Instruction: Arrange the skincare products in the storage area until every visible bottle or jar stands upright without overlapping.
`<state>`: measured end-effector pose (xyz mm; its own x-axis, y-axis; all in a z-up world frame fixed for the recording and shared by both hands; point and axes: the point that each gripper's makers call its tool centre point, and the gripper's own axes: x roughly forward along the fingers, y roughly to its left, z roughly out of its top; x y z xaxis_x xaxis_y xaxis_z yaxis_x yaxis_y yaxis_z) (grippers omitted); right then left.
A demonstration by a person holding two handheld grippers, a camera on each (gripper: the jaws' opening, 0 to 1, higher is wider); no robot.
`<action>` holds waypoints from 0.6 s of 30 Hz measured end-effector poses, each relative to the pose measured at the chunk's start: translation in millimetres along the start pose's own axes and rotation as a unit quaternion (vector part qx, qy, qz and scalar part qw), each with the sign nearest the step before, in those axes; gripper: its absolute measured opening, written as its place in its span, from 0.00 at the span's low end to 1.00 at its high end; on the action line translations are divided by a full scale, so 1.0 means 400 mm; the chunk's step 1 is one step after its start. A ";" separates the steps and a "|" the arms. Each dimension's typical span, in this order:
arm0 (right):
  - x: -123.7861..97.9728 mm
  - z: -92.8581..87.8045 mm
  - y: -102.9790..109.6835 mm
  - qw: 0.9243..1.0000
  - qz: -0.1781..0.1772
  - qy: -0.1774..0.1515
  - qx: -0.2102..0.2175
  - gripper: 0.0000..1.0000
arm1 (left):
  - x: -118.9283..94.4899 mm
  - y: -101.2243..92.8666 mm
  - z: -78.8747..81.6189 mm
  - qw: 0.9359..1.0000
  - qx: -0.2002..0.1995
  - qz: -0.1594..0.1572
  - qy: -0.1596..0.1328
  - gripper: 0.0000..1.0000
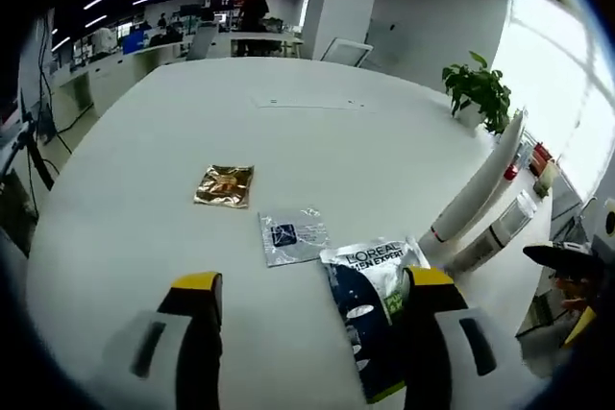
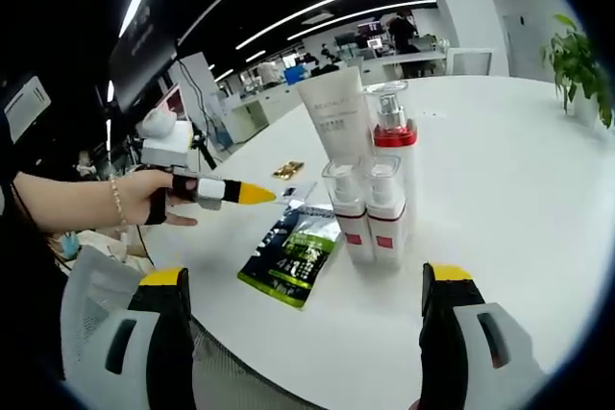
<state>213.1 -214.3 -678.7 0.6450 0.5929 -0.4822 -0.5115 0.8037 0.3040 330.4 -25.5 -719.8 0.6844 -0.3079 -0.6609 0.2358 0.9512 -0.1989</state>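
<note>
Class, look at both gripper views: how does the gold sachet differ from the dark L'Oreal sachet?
The gold sachet is small and roughly square; the L'Oreal sachet is much larger and long. The gold one is plain metallic gold; the L'Oreal one is dark with a silver top, printed lettering and a green edge. The gold one lies farther from the left gripper. Both lie flat on the white table.

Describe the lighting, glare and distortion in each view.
Left gripper view: daylight from the windows at the right blows out to white behind the potted plant; the white table bulges from fisheye curvature, and the white tube bows.
Right gripper view: ceiling light strips bend into arcs; the pump bottles are sharp and evenly lit; the dark sachet shows mild sheen.
</note>
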 end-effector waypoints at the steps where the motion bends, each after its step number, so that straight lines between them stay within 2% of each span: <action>1: 0.000 -0.001 0.000 1.000 -0.001 0.002 0.000 1.00 | 0.004 0.000 -0.001 1.000 0.000 0.001 0.001 0.67; 10: 0.001 -0.006 -0.006 1.000 -0.004 0.004 0.007 1.00 | 0.063 0.005 0.018 1.000 0.004 0.009 0.004 0.62; 14: 0.001 -0.006 -0.010 1.000 -0.007 0.005 0.012 1.00 | 0.090 -0.001 0.037 1.000 0.019 0.016 0.007 0.60; 15: 0.001 -0.006 -0.011 1.000 -0.007 0.005 0.012 1.00 | 0.091 0.007 0.031 0.998 0.045 0.033 0.031 0.60; 16: 0.000 -0.006 -0.012 1.000 -0.007 0.005 0.013 1.00 | 0.096 0.002 0.038 0.997 0.057 0.032 0.030 0.59; 18: 0.000 -0.008 -0.014 1.000 -0.009 0.006 0.015 1.00 | 0.106 -0.006 0.056 0.998 0.055 0.035 0.022 0.59</action>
<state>214.3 -218.9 -683.1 0.6464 0.5785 -0.4974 -0.4829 0.8150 0.3203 374.3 -41.2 -731.1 0.6713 -0.2379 -0.7020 0.2650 0.9615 -0.0725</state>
